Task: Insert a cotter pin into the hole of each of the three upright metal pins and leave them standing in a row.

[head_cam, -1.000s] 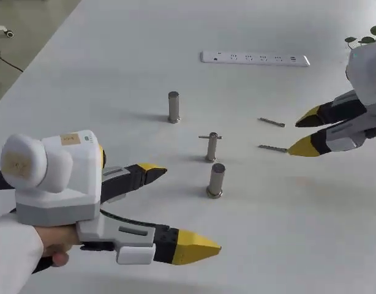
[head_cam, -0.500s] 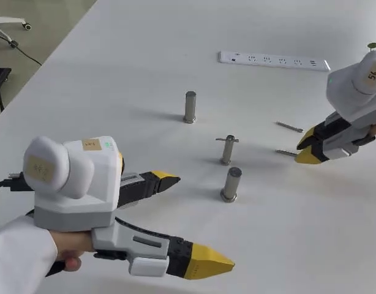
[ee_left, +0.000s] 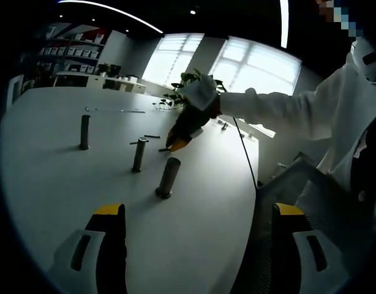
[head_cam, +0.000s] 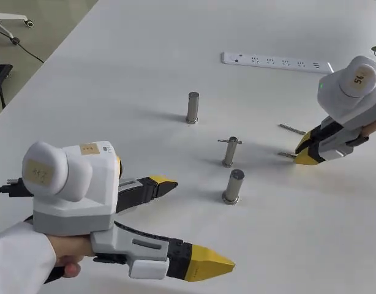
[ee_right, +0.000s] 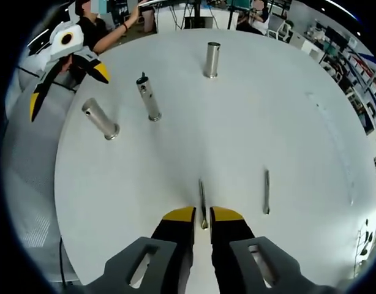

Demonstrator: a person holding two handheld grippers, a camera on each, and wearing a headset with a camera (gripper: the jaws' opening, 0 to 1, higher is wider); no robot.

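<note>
The right hand-held gripper [head_cam: 303,154], at the frame's right, pinches a cotter pin [head_cam: 287,155] lying on the worktop [head_cam: 145,73]. The left hand-held gripper [head_cam: 198,223] (lower left) gapes wide, with bare surface between it and the upright pins [head_cam: 229,153].

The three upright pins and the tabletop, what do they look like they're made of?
Upright pins: likely steel, with a dull grey, brushed-looking finish and soft highlights down their sides.
Tabletop: smooth matte white, probably laminate or painted board. It shows soft shadows and no grain, so the look leaves it open.
</note>
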